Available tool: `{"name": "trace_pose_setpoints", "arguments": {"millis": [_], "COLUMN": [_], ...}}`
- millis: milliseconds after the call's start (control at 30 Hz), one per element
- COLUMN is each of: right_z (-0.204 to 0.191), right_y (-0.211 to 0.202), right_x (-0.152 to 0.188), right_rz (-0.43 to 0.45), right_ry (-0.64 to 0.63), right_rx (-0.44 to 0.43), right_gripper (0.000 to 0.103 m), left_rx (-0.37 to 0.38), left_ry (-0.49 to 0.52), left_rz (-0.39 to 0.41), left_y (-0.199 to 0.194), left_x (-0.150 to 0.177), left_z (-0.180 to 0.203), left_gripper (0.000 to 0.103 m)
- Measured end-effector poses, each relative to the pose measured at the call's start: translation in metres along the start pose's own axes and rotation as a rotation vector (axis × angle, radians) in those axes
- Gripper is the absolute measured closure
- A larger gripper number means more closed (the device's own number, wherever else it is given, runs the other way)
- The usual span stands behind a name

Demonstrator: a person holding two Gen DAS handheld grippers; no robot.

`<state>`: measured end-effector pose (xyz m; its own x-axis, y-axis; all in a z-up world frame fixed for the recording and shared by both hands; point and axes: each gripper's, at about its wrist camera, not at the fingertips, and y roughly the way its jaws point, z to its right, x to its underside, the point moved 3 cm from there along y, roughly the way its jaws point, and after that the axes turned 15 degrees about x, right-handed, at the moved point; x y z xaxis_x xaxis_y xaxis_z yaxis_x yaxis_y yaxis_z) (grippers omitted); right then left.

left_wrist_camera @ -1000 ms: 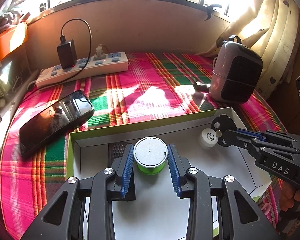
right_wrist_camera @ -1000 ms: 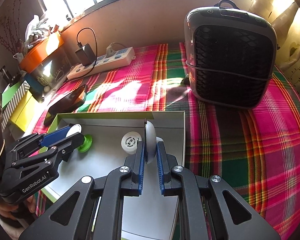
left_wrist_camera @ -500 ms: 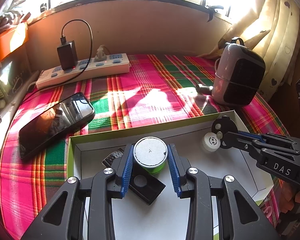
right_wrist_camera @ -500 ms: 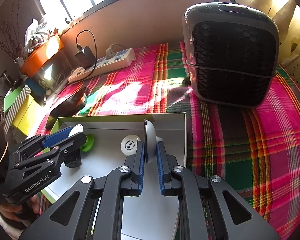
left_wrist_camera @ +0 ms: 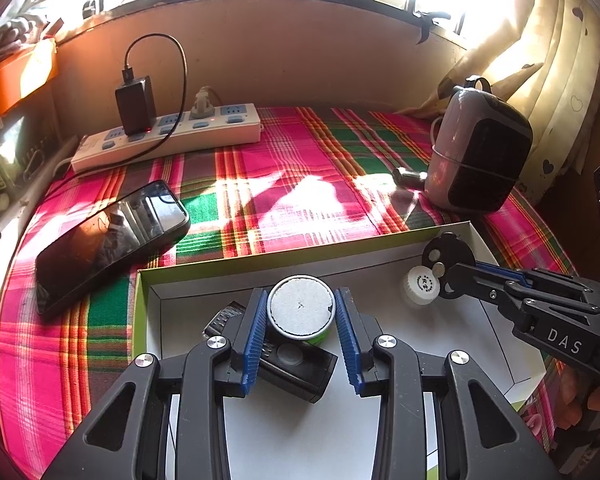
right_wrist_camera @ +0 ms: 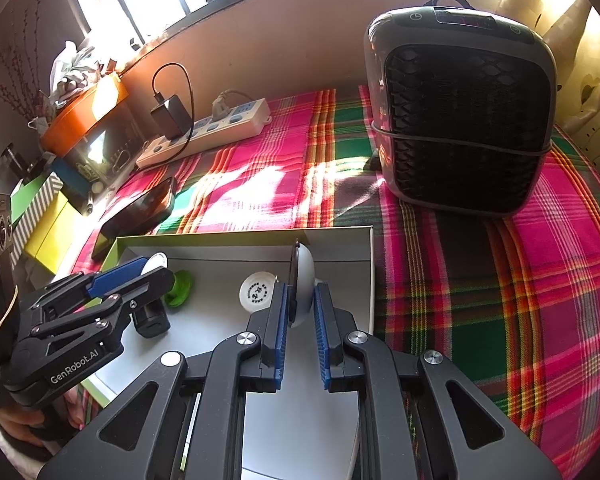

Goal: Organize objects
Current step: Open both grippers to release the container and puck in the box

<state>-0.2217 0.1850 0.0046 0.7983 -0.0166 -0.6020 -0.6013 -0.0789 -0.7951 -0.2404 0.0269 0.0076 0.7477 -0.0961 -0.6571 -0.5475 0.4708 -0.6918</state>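
- Left gripper [left_wrist_camera: 301, 342] clamps a green tub [left_wrist_camera: 302, 312] over a black block [left_wrist_camera: 296, 364] in the box [left_wrist_camera: 260, 258].
- Right gripper [right_wrist_camera: 301, 332], jaws just eased, pinches a disc [right_wrist_camera: 304, 276]; white cap [right_wrist_camera: 258, 291] beside.

Open plaid cloth [right_wrist_camera: 480, 300] right of the box [right_wrist_camera: 370, 272]; heater [right_wrist_camera: 460, 120] blocks the far side.

Pink, green, red plaid cloth [left_wrist_camera: 284, 184]. White-inside, lime-edged box [left_wrist_camera: 380, 240]. Green tub [left_wrist_camera: 302, 312], grey-white lid. Black phone [left_wrist_camera: 112, 240]. White power strip [left_wrist_camera: 168, 134], blue sockets. Grey heater [right_wrist_camera: 460, 112], black honeycomb grille. Blue gripper pads [left_wrist_camera: 254, 344].
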Motion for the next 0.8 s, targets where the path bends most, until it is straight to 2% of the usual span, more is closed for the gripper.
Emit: {"name": "trace_pose_setpoints", "arguments": {"millis": [233,800], "right_z": [-0.002,-0.01], "right_y": [-0.001,-0.011], "right_x": [0.0,0.001], "right_rz": [0.013,0.045], "right_ry": [-0.016,-0.046], "right_rx": [0.015,0.044], "right_gripper": [0.077,0.062], "left_rx": [0.001,-0.004], "left_ry": [0.002,0.026], "left_rz": [-0.002,0.012], "left_y": [0.0,-0.01], "left_x": [0.0,0.002], "left_z": [0.001,0.009], "left_gripper": [0.07,0.063]}}
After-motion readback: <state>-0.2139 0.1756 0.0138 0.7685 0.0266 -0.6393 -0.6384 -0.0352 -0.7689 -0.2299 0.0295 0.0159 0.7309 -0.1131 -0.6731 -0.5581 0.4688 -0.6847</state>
